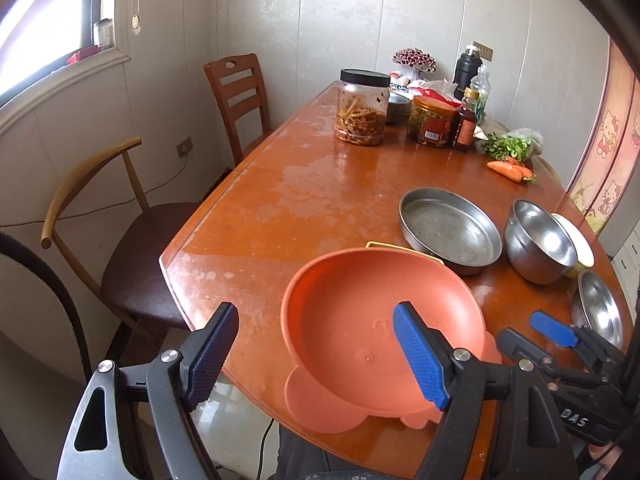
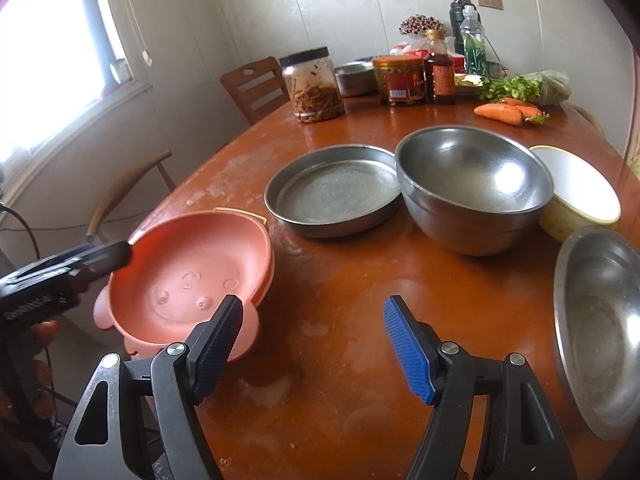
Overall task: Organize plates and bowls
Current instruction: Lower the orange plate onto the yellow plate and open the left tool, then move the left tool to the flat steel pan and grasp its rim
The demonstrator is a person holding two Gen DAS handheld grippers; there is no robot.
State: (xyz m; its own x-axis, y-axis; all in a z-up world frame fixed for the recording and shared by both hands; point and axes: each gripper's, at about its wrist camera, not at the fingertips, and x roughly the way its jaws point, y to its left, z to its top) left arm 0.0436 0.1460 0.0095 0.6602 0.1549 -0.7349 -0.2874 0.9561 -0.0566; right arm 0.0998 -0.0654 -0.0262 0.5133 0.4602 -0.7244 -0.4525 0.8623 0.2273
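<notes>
With both the left gripper (image 1: 316,356) and the right gripper (image 2: 314,350) held apart and empty, the pink bowl (image 1: 360,328) at the table's near edge is best clamped by its rim.

both grippers (image 1: 316,354) (image 2: 314,350) tilted downward, jaws apart

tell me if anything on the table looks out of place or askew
The orange plastic bowl overhangs the near edge of the table, its ear-shaped tabs past the rim. The tabletop finish is patchy and worn. Nothing is spilled; the steel pan and steel bowl sit upright.
</notes>
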